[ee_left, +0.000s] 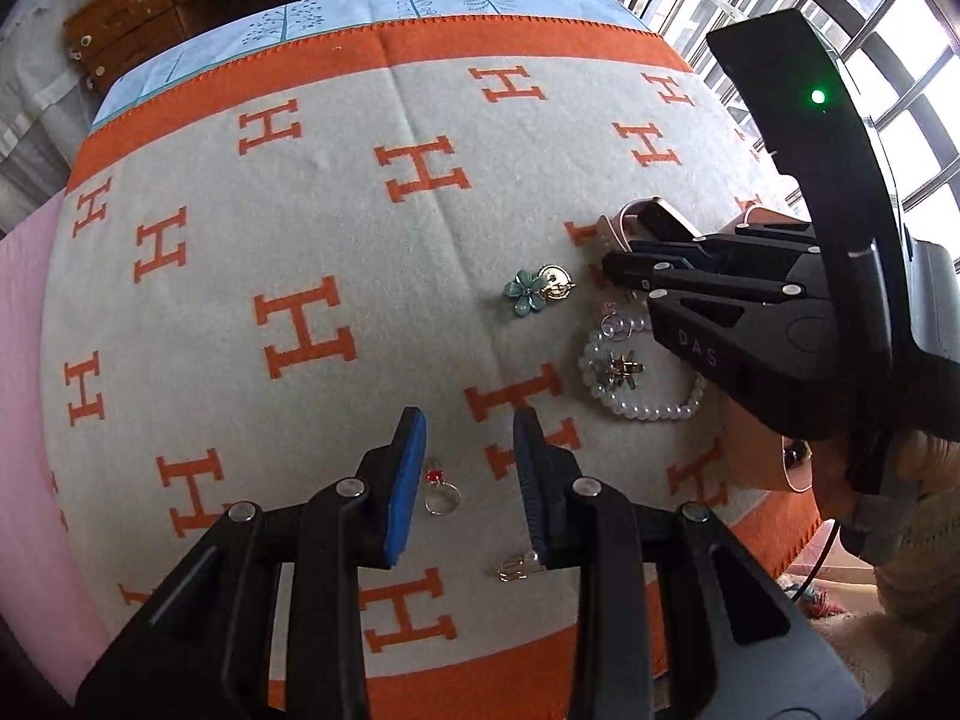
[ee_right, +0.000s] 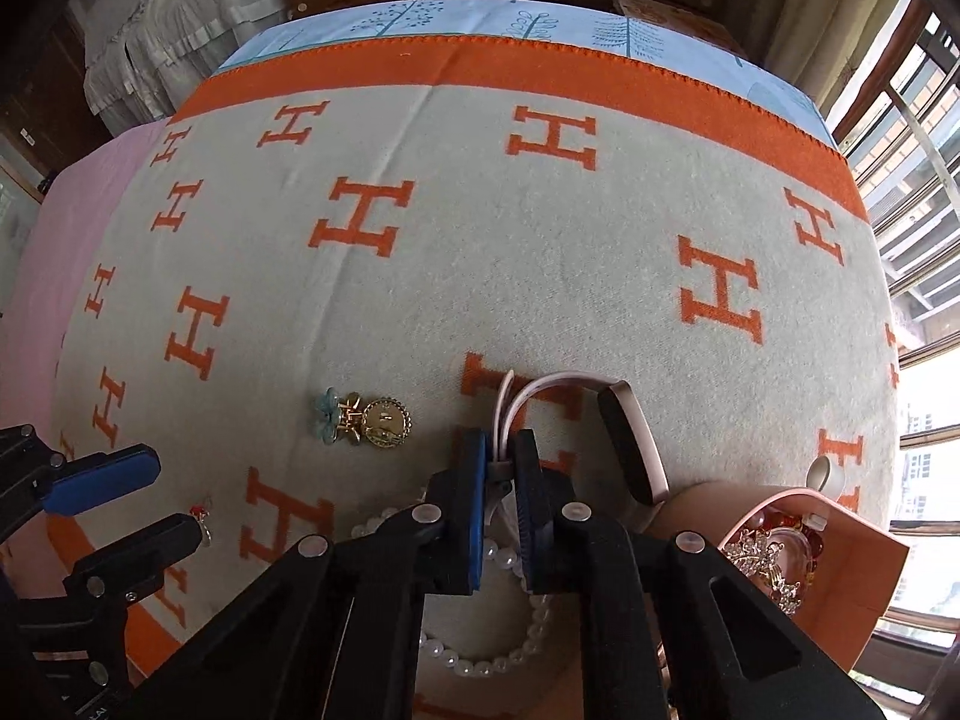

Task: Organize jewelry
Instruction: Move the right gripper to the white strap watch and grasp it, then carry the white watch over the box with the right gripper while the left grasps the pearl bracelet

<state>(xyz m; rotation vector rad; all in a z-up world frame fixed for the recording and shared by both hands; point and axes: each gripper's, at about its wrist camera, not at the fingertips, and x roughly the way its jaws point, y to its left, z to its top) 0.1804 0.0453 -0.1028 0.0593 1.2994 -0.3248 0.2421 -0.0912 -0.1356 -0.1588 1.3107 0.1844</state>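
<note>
Jaws of the right gripper (ee_right: 499, 462) pinch the watch strap (ee_right: 510, 414), pointing steeply down; left gripper (ee_left: 469, 450) gapes.

blanket (ee_left: 372, 252): was pale grey, patterned with orange H letters, orange border
flower brooch (ee_left: 527, 294): was teal
bead bracelet (ee_left: 648, 408): was pearly white
ring (ee_left: 441, 495): bore a red stone
jewelry box (ee_right: 840, 576): was pink

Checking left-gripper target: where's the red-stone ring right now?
Left wrist view: the ring lies on the blanket between the left gripper's open fingers, beside the left pad.
</note>
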